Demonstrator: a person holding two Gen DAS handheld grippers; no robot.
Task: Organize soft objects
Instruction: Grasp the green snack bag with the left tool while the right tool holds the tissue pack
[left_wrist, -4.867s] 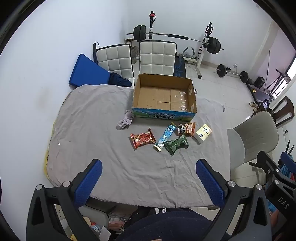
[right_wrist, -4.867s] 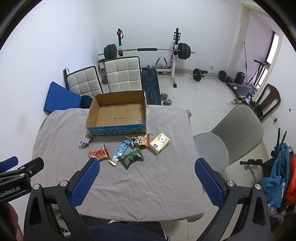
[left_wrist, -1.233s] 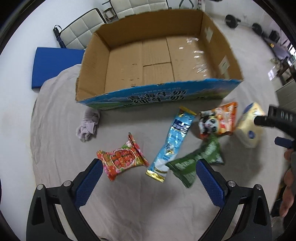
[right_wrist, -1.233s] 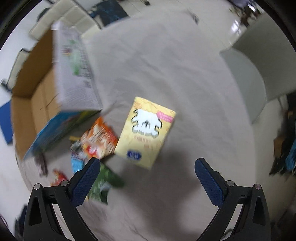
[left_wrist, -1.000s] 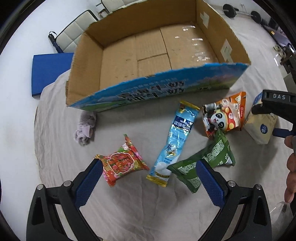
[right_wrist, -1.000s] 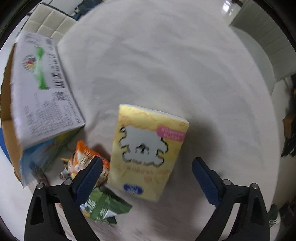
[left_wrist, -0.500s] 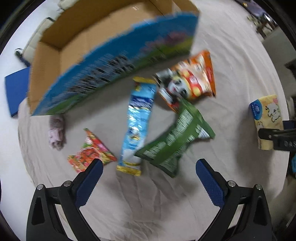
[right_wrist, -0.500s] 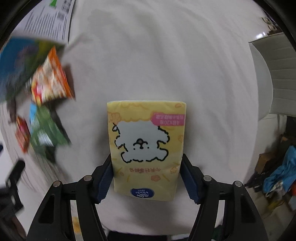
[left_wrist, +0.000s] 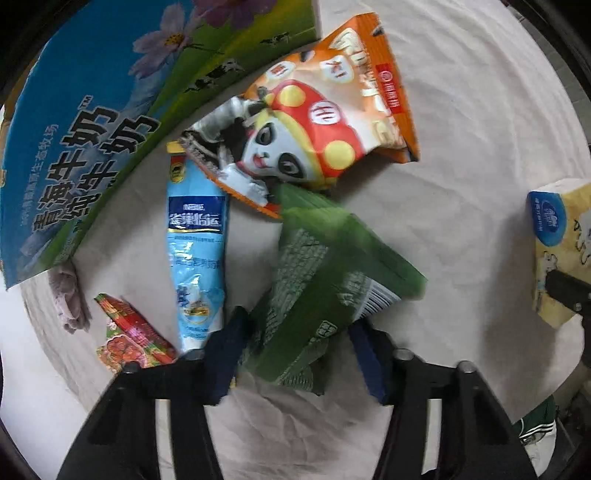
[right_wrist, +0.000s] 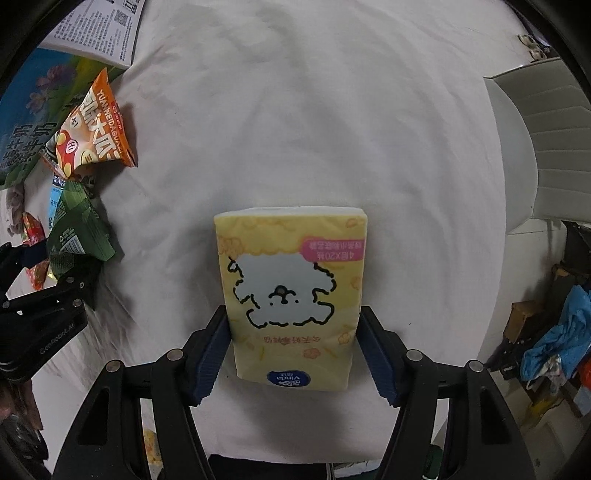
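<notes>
My right gripper (right_wrist: 293, 354) is shut on a yellow tissue pack (right_wrist: 291, 291) with a white dog drawing, low over the grey cloth. The pack also shows in the left wrist view (left_wrist: 561, 251). My left gripper (left_wrist: 299, 347) has its fingers against both sides of a green snack bag (left_wrist: 325, 288). An orange panda snack bag (left_wrist: 314, 125), a light blue stick packet (left_wrist: 195, 251) and a red snack bag (left_wrist: 129, 343) lie beside it. The green bag (right_wrist: 77, 229) and orange bag (right_wrist: 96, 133) also show in the right wrist view.
A cardboard box with a blue and green printed side (left_wrist: 110, 122) stands just behind the snacks. A small grey rag (left_wrist: 70, 302) lies at its left corner. A grey chair (right_wrist: 546, 155) stands off the table's right edge.
My left gripper has dropped onto the green bag and closed in on it. My right gripper stays shut on the tissue pack, now a little lower in view.
</notes>
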